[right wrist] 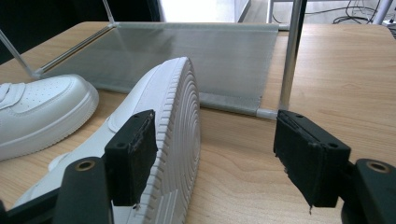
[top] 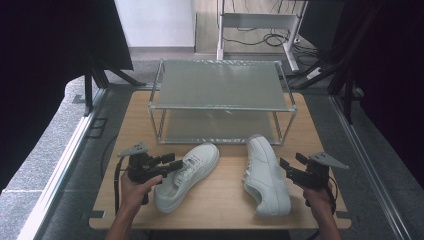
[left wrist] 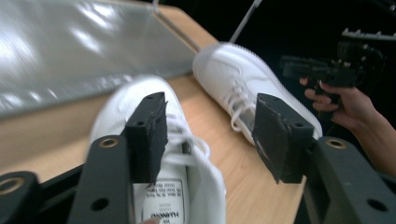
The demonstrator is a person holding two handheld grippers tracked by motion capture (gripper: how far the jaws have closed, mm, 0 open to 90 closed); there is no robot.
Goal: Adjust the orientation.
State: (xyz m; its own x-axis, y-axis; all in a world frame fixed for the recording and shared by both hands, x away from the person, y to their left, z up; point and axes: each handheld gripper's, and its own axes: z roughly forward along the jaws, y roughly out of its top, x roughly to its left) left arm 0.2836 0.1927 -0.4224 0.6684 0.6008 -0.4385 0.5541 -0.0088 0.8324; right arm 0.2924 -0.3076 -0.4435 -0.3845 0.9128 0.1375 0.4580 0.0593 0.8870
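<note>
Left hand-held gripper (top: 172,163) (jaws apart), right hand-held gripper (top: 291,166) agape

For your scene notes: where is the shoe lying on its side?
High view: the tipped shoe lies right of the upright shoe, before the rack, beside the right gripper.

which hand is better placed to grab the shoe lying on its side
Right. The right tool is open, level with the tipped shoe and right beside its sole. The left tool hangs open over the upright shoe.
</note>
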